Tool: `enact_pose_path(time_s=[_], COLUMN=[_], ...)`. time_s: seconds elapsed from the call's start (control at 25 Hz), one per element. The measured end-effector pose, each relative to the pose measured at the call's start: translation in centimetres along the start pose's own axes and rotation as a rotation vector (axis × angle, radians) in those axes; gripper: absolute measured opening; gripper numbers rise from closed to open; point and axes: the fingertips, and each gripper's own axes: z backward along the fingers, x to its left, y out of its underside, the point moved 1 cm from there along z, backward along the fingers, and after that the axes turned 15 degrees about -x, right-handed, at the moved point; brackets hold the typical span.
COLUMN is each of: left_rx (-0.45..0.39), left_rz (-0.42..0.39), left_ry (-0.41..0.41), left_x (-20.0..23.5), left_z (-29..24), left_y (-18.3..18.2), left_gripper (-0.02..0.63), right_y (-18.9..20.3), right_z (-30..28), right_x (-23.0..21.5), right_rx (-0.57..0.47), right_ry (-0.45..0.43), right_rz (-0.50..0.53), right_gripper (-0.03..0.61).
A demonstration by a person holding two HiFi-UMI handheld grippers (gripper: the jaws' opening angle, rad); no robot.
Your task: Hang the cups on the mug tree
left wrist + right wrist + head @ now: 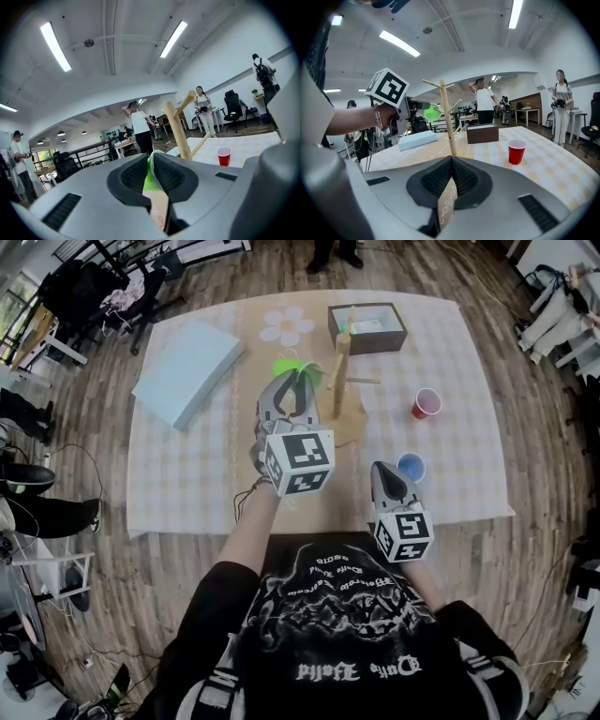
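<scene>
L gripper [298, 381] jaws pinch the green cup [287, 365] by its rim, just beside the mug tree [341, 362]; looks like none hung yet. R gripper [384, 469] jaws closed, empty. Red cup [426, 403] & blue cup [411, 467] sit on the tabletop [187, 465].

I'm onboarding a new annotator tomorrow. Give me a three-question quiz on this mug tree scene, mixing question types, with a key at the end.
1. Multiple choice: which cup does the left gripper pinch? A red, B green, C blue.
2. True or false: the red cup lies tipped on its side.
3. Fill in: the blue cup stands nearest the ____ gripper.
Key: 1 B, the green cup; 2 false, the red cup stands upright; 3 right, the right gripper.
</scene>
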Motion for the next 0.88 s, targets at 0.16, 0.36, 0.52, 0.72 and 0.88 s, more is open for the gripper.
enact_pose_path(time_s=[0.16, 0.36, 0.52, 0.72, 0.88], left_rx=[-0.012, -0.054, -0.078, -0.094, -0.088], left_rz=[-0.02, -0.049, -0.061, -0.066, -0.057], left_ry=[0.016, 0.057, 0.095, 0.134, 0.168], left_x=[-0.5, -1.4, -2.1, -2.9, -3.7], left_z=[0.0, 0.2, 0.3, 0.7, 1.0], left_y=[-0.1, -0.5, -0.6, 0.0, 0.6], left_gripper=[0.046, 0.052, 0.055, 0.055, 0.055], right_y=[-0.1, -0.3, -0.4, 0.1, 0.1], right_z=[-0.6, -1.0, -1.2, -1.4, -1.7], right_x=[0.3, 0.6, 0.4, 0.2, 0.3], right_rx=[0.0, -0.002, -0.001, 0.009, 0.012], right_ry=[-0.017, -0.031, -0.028, -0.028, -0.035], right_rz=[0.009, 0.026, 0.024, 0.015, 0.017], right_gripper=[0.008, 0.008, 0.008, 0.008, 0.008])
